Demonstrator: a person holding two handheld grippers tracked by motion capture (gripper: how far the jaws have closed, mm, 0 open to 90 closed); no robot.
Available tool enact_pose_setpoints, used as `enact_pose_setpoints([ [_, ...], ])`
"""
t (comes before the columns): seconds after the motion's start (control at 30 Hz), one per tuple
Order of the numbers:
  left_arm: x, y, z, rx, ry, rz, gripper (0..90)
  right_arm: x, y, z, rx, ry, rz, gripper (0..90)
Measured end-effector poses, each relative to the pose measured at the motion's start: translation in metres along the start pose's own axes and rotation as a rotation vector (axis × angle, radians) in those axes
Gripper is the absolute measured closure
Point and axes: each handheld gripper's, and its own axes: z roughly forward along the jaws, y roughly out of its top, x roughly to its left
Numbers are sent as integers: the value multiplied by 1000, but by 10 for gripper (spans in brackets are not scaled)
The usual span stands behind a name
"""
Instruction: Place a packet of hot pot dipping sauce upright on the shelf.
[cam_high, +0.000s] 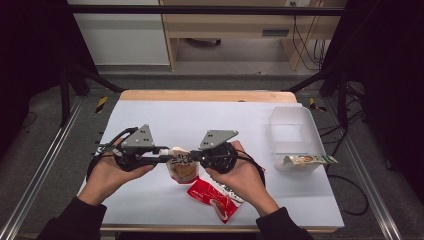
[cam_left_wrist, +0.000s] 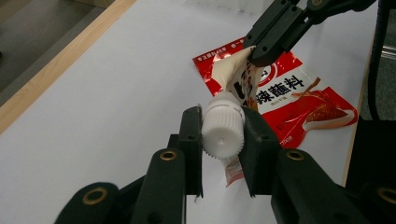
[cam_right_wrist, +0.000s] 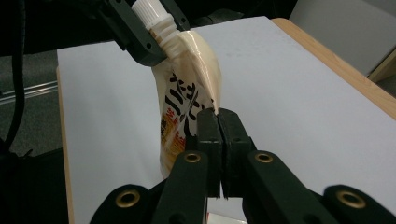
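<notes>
Red sauce packet (cam_high: 215, 198): lying flat on the white table (cam_high: 150, 120), nearest the person, under the right hand.
Spouted pouch (cam_high: 182, 167): hanging above the table between both grippers.
Left gripper (cam_left_wrist: 223, 135): clamping the pouch's white screw cap (cam_left_wrist: 222, 129).
Right gripper (cam_right_wrist: 218, 122): pinching the pouch's edge.
Clear plastic bin (cam_high: 292, 131): sitting farther right, a packet (cam_high: 307, 160) resting across its near rim.

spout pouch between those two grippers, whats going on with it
A person holds a cream spout pouch up off the white table with two handheld grippers. The left gripper is shut on the pouch's white screw cap, and the right gripper pinches the pouch's edge. A red sauce packet lies flat below, and another packet rests across the rim of a clear bin.
</notes>
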Motion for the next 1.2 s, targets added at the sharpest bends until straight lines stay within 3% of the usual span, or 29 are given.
enact_pose_setpoints([
  [0.27, 3, 0, 0, -29, -12, -32, 716, 3, -1, 3, 15, 14, -3, 894],
  [0.57, -6, 7, 0, 43, -8, 44, 730, 2, -5, 6, 28, 19, -8, 853],
  [0.67, -7, 9, 0, 54, -13, 56, 731, 1, -5, 6, 29, 27, -10, 779],
  [0.8, -7, 10, -1, 48, -27, 63, 731, 1, -6, 8, 59, 29, -27, 521],
  [0.9, -9, 11, -2, 49, -32, 74, 731, 1, -4, 8, 78, 21, -63, 421],
  [1.03, -11, 12, 0, 60, -45, 95, 731, 2, 4, 5, 66, 30, -120, 342],
  [1.2, -15, 13, 3, 69, -63, 114, 731, 4, 18, 5, 115, 72, -169, 368],
])
